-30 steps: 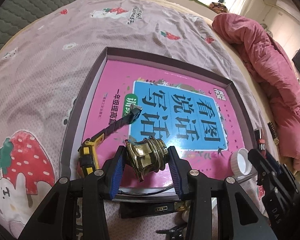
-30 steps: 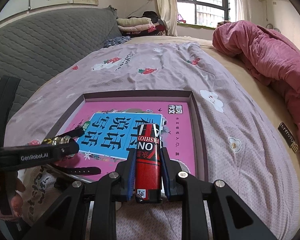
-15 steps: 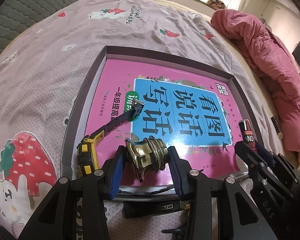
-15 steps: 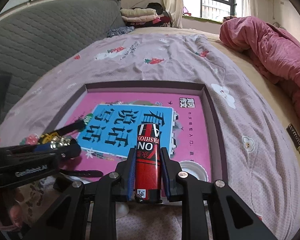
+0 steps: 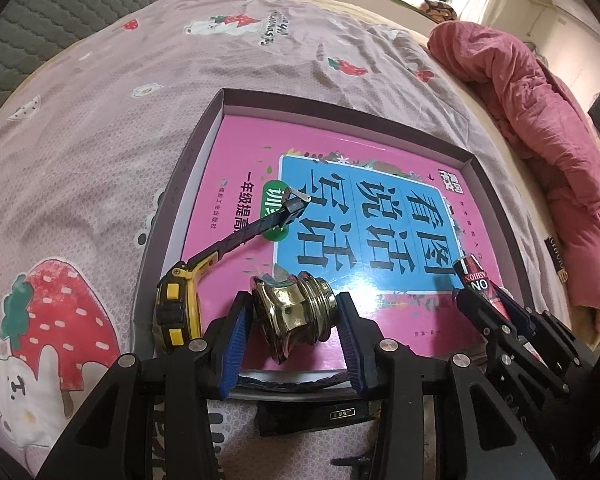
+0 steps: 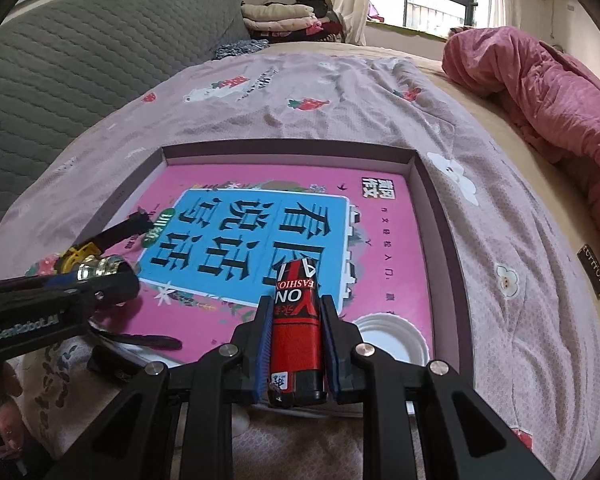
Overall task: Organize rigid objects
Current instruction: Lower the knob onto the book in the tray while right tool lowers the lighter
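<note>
A shallow purple box (image 5: 485,184) (image 6: 432,200) lies on the bed with a pink and blue book (image 5: 340,208) (image 6: 260,220) flat inside it. My left gripper (image 5: 294,314) is shut on a brass fitting (image 5: 296,316), held just above the book's near edge. A yellow tape measure (image 5: 176,312) with its black tape pulled out rests at the box's near left. My right gripper (image 6: 296,312) is shut on a red lighter (image 6: 296,332) (image 5: 476,284), over the box's near right part, beside a white lid (image 6: 392,338).
A pink quilt (image 6: 540,96) is bunched along the bed's right side. The grey padded headboard (image 6: 80,52) stands at left, folded clothes (image 6: 280,16) at the far end. A dark strap (image 6: 140,340) and a small black item (image 5: 320,412) lie at the box's near edge.
The right gripper with the red lighter has come lower and further in over the box's near right corner, now covering the white lid in the left wrist view. The left gripper has stayed put.
</note>
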Demonstrator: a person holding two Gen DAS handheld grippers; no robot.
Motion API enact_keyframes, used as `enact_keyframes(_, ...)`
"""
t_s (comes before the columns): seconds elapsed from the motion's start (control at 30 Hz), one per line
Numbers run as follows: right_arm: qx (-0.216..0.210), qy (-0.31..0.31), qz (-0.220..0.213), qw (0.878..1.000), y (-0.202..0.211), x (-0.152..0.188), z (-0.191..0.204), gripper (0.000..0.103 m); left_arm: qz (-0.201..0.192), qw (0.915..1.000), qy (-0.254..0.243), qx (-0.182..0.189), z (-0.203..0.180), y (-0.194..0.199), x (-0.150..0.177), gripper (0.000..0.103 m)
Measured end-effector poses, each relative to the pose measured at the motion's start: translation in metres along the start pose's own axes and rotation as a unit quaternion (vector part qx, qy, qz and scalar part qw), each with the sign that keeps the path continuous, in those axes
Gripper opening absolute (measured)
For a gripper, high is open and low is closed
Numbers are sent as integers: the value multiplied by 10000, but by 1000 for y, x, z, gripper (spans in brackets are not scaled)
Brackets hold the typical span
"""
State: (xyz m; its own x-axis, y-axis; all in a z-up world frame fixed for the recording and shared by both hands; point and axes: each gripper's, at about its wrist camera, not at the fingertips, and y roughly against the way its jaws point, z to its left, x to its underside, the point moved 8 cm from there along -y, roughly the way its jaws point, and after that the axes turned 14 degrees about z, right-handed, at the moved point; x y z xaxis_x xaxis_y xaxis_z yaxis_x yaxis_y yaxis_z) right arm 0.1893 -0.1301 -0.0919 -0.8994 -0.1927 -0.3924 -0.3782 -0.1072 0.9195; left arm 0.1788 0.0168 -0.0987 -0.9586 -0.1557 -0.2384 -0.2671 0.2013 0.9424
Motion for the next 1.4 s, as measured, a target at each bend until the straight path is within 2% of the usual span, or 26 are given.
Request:
enact_keyframes(0.23,83,-98,27,9999,-3,3,-8,21,11,10000,-27,-30,0,1,3,44)
enact_keyframes(0.5,-75,-202,12,9998,2,12,-12,21,59,10000,1,-43,2,-1,4,44)
enact_keyframes(0.73,-199,-189,-65,9996,12,15,-9,21,62,10000,27,-33,4,0,5,44)
enact_keyframes(1.03,-201,52,-212,9996,29,22,4,21,77,9999,28,-127,2,0,5,44)
enact_keyframes(1.2,-184,-23,-213,9996,32,24,1,21,100,9998,13,-187,1,0,5,44)
enact_keyframes(1.27,-161,-64,-220,9996,33,24,-3,22,107,9997,13,-211,1,0,5,44)
enact_keyframes(1.4,-81,-188,-244,9995,36,24,-10,32,118,9995,-14,-280,0,-1,6,44)
